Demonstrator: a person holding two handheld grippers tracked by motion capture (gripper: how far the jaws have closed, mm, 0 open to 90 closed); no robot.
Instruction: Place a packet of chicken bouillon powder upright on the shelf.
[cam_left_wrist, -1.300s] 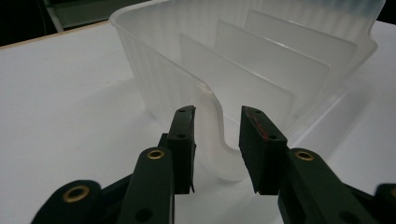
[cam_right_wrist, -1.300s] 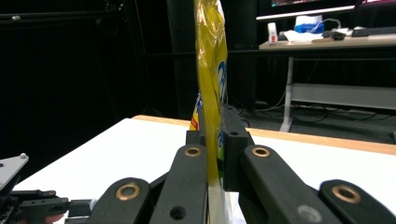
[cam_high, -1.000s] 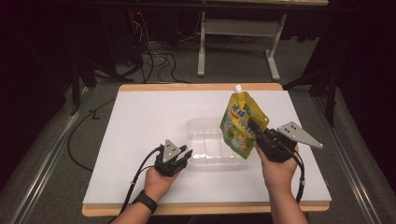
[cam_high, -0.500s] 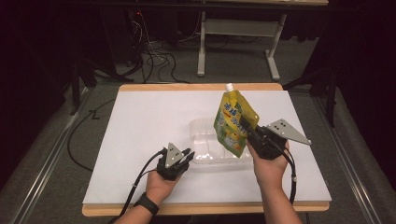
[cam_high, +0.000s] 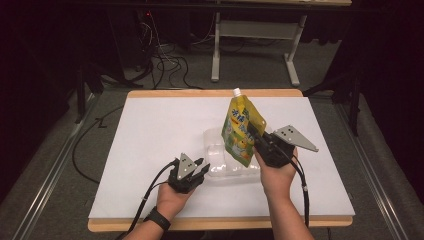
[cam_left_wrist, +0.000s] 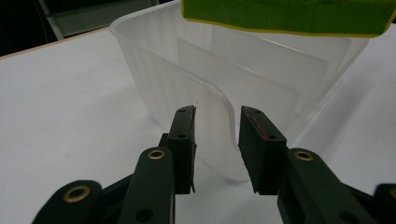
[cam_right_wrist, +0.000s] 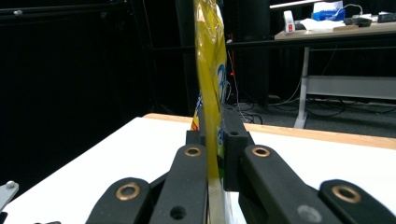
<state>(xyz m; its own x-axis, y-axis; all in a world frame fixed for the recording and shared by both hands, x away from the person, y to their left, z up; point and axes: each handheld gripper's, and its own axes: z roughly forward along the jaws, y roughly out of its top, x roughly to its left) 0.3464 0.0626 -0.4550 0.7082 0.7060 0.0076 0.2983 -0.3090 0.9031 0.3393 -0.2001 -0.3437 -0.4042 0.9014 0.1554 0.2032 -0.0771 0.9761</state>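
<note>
Since the earlier frame our right gripper (cam_high: 256, 138), clamped on the yellow pouch (cam_high: 242, 131), has drifted left over the clear tub (cam_high: 220, 150) at centre frame, whose near rim sits unpinched between our left gripper's (cam_high: 201, 170) just-widened jaws, so the tub could skid.

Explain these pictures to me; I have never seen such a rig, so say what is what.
A person at a table holds a hand-worked claw in each hand. One picture looks down from above; the other two come from cameras riding on each claw. The right claw is shut on a yellow spouted pouch, held upright above a clear plastic container on the white surface. The left claw has just been opening; the container's rim sits between its jaws, unclamped.
</note>
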